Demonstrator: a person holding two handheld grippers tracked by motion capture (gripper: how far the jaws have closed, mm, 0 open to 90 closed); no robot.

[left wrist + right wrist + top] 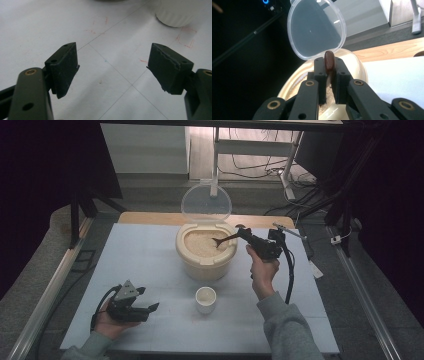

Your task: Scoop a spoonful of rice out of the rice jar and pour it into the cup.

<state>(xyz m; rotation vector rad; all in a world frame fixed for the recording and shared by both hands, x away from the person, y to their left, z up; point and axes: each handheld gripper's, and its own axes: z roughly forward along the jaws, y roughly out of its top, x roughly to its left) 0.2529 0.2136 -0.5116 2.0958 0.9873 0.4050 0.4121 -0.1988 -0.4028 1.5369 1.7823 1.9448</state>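
A cream container (205, 257) full of rice stands at the middle of the table with its clear lid (206, 202) raised behind it. My right gripper (244, 235) is shut on the handle of a brown spoon (225, 240), whose bowl lies in the rice. In the right gripper view the spoon handle (329, 61) stands edge-on between the pads of my right gripper (329, 75), with the lid (317, 27) and the container rim (360, 65) beyond. A small white cup (205, 299) holding some rice stands in front of the container. My left gripper (149, 299) rests open on the table, left of the cup.
A white mat (150, 255) covers the table, with a wooden strip (150, 218) along its far edge. In the left gripper view my left gripper (112, 67) has bare mat with thin lines and red marks between its jaws, and the cup (175, 13) stands ahead at the right.
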